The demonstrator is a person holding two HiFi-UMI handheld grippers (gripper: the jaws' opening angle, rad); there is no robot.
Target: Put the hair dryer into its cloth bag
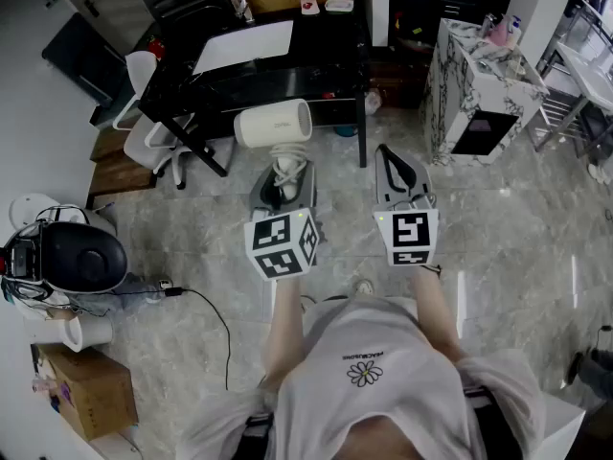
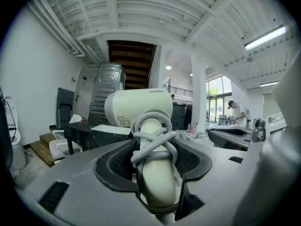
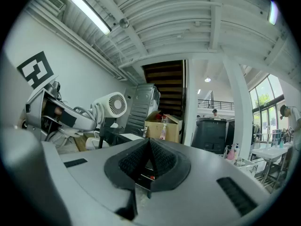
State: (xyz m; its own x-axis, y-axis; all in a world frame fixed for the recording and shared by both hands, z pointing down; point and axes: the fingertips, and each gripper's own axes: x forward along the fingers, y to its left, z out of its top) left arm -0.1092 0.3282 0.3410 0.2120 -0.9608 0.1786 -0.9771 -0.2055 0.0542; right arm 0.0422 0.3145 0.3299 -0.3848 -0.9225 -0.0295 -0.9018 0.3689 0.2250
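Observation:
A cream-white hair dryer (image 1: 274, 125) is held up in the air by its handle, barrel lying sideways above the grip, with its grey cord (image 2: 151, 141) wound round the handle. My left gripper (image 1: 284, 175) is shut on that handle (image 2: 156, 180), both pads pressing its sides. In the right gripper view the hair dryer (image 3: 109, 104) shows at the left with its round grille facing the camera. My right gripper (image 1: 396, 164) is level beside the left one, shut with nothing between its jaws. No cloth bag shows in any view.
A black desk (image 1: 316, 60) with a white sheet (image 1: 243, 45) stands just ahead. A white chair (image 1: 144, 113) is at its left and a marble-patterned cabinet (image 1: 474, 89) at the right. A cardboard box (image 1: 84, 391) and a black helmet-like thing (image 1: 75, 255) lie on the floor at left.

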